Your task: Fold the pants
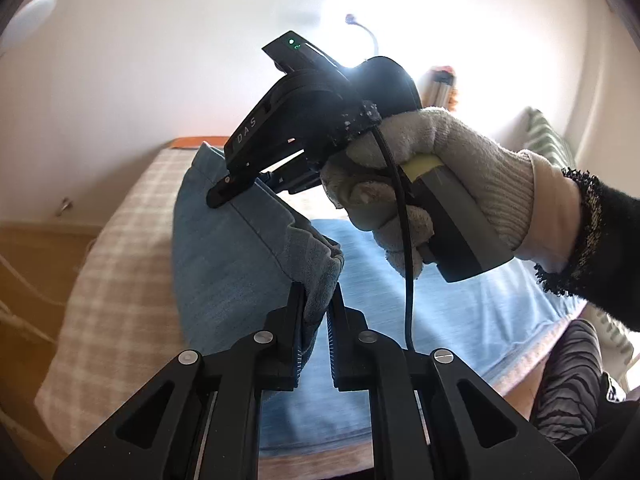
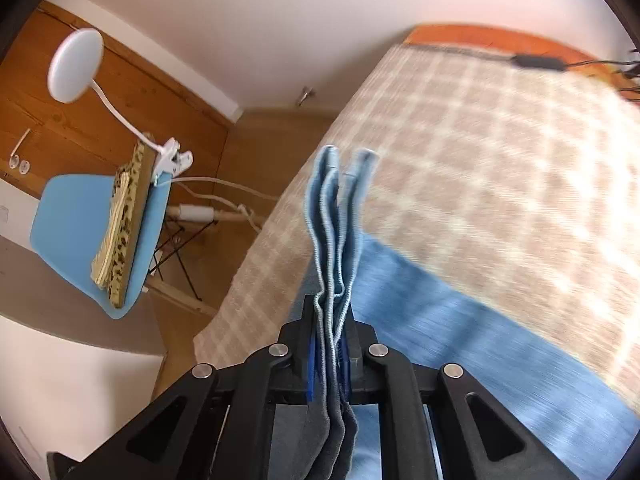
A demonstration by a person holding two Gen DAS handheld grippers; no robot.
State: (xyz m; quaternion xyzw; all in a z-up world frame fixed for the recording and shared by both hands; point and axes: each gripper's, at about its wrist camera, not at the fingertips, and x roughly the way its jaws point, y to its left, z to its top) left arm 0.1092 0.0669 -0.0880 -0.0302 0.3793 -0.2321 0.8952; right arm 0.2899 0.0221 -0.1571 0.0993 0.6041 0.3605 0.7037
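Light blue denim pants lie on a bed with a beige checked cover, one part lifted off it in a fold. My left gripper is shut on a bunched edge of that fold. Further along the same lifted edge, my right gripper, held by a hand in a white glove, pinches the seam. In the right wrist view, the right gripper is shut on several layers of the pants, which stick up between its fingers. The rest of the denim lies flat on the cover.
A blue chair with a leopard-print bundle and a clipped-on white lamp stands on the wooden floor left of the bed. A black adapter with cables lies at the bed's far edge. The person's zebra-patterned leg is at the near right.
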